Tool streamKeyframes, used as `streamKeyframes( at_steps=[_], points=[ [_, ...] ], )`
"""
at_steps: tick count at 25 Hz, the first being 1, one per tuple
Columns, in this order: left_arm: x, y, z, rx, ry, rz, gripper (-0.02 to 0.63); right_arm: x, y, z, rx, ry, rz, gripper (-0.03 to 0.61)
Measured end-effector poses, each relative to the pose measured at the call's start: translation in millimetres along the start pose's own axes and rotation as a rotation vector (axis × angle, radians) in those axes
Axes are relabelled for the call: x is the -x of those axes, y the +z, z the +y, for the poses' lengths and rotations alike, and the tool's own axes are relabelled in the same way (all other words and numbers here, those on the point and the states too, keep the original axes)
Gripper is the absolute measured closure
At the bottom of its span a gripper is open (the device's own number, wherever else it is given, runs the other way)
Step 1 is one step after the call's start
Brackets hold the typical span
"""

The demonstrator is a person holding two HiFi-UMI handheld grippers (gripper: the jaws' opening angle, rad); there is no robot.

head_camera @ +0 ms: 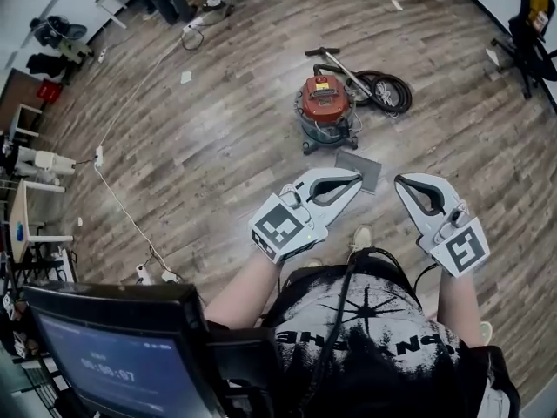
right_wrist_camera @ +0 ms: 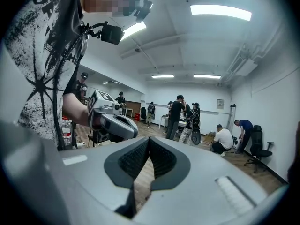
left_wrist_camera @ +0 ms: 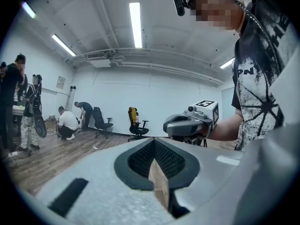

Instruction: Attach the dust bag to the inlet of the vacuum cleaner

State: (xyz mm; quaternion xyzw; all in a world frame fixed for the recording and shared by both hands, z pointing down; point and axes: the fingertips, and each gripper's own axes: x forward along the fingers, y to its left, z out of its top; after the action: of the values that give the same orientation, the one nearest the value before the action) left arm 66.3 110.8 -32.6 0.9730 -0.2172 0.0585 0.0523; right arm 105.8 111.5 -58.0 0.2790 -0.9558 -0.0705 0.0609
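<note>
Wood-plank floor point(head_camera: 218, 146) fills the head view of a wide, white-walled room. On it, ahead of the person, stands the vacuum cleaner point(head_camera: 324, 103), a drum with a red top, with its black hose point(head_camera: 383, 90) coiled just beside it on the right. The dust bag point(head_camera: 365, 171), a flat grey rectangle, lies on the floor just in front of the vacuum cleaner, not joined to it. The inlet is too small to make out. The left claw point(head_camera: 355, 179) and the right claw point(head_camera: 401, 182) are held in the air side by side, well above the floor. They point forward toward the vacuum cleaner and are apart from each other. From the head camera the left claw's tip overlaps the near corner of the dust bag, but it hangs above the bag and does not touch it. In the left gripper view, that claw's ribbed black pads meet at the tips. It is clenched with nothing between the pads, and only floor shows through the narrow slit below them. The right gripper view shows the same for the right claw, which is clamped together and empty. Each gripper view also catches the other claw across from it, held on a bare forearm. Behind them people point(right_wrist_camera: 180, 116) stand in a group, and one crouches near an office chair point(right_wrist_camera: 258, 146). A dark monitor point(head_camera: 122, 355) sits at the lower left of the head view.
</note>
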Motion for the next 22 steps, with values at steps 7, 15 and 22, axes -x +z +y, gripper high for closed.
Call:
streamKeyframes(
  at_steps=[7,15,22],
  points=[
    [-46.6,11.8,21.3,0.004,0.085,-0.022,0.614,7.3,-17.1,-55.0,0.001,0.069,-0.018,0.574],
    [-81.3,24.0,36.7,-0.015,0.164,-0.024,0.614,11.2,-19.0,-95.2,-0.01,0.129,-0.066,0.574],
    [-92.6,29.5,39.0,-0.03,0.187,-0.006,0.614,8.5,-21.7,-105.6,-0.002,0.153,-0.076,0.574]
  ],
)
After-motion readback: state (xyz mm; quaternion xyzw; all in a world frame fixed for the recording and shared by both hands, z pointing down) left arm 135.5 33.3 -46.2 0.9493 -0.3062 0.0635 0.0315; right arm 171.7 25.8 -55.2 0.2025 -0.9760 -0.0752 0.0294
